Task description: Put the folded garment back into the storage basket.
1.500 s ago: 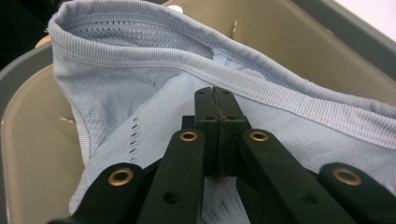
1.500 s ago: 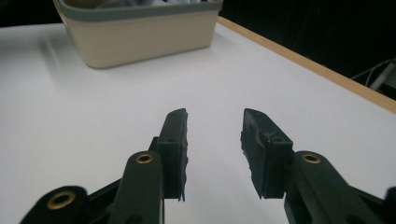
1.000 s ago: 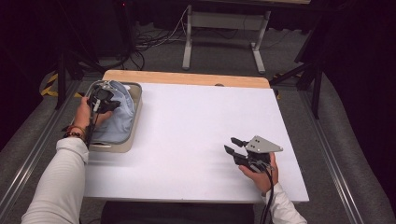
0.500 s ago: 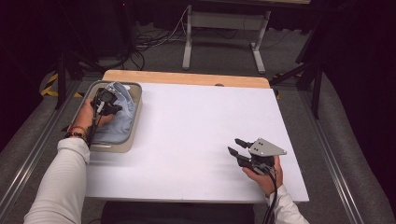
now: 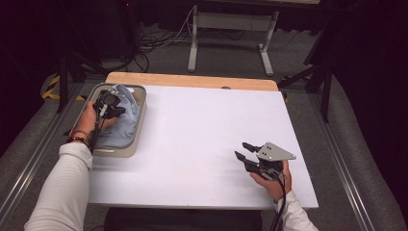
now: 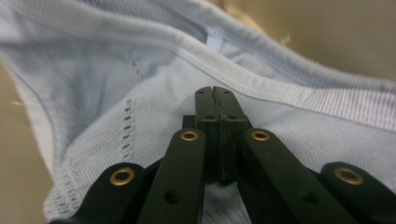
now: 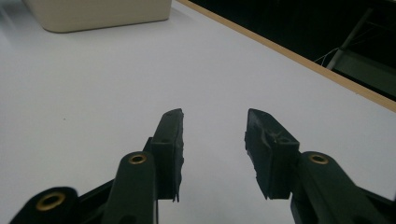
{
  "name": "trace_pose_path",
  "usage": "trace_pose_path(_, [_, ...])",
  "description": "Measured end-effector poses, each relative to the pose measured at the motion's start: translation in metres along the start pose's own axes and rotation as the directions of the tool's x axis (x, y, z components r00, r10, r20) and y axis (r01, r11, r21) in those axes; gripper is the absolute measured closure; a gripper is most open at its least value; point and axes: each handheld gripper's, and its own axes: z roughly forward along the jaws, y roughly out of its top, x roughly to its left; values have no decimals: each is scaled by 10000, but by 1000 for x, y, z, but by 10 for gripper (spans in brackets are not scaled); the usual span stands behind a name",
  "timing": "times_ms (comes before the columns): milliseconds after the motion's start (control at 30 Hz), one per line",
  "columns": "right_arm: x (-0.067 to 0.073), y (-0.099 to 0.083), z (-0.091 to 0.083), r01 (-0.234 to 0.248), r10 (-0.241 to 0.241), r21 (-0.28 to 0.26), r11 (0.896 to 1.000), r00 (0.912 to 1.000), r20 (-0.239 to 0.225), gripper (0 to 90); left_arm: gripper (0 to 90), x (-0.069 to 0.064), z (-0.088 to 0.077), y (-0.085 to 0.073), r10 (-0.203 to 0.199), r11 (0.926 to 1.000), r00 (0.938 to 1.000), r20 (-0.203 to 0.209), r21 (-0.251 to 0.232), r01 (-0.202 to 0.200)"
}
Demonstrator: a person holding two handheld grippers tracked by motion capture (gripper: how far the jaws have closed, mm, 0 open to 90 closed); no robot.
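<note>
- Around my tongs I see a white table (image 5: 192, 144) with a wood strip at the far edge.
- A tray (image 5: 139, 120) sits right under my left tongs (image 5: 115, 109), well away from my right tongs (image 5: 244, 150).
- Nothing stands between my right tongs and the tray.
- The blue cloth (image 6: 116, 93) lies in the tray, all around the tips of my left tongs.
- My left tongs are pressed together, and I can't tell if cloth is pinched.
- My right tongs (image 7: 212, 130) are spread apart over bare table, holding nothing.
</note>
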Motion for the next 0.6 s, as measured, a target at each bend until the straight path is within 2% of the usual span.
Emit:
trace_pose_path(133, [0,0,0,21,-21,25,10000,10000,56,560,864,1,-9,0,-127,9982,9992,-388,-595,104])
trace_pose_path(367, [0,0,0,7,-7,-15,10000,9999,156,535,842,3,-21,0,-151,9942,9983,-571,-1075,89])
trace_pose_path(467, [1,0,1,21,-21,-25,10000,9999,145,528,834,4,-30,-1,-279,9883,9974,-669,-1517,175])
trace_pose_path(567, [1,0,1,-18,19,-35,10000,9999,135,525,833,3,-34,-2,-333,9859,9975,-628,-1657,225])
trace_pose_path(600, [1,1,1,-10,10,-31,10000,9999,155,518,827,2,-38,-2,-361,9809,9974,-629,-1930,234])
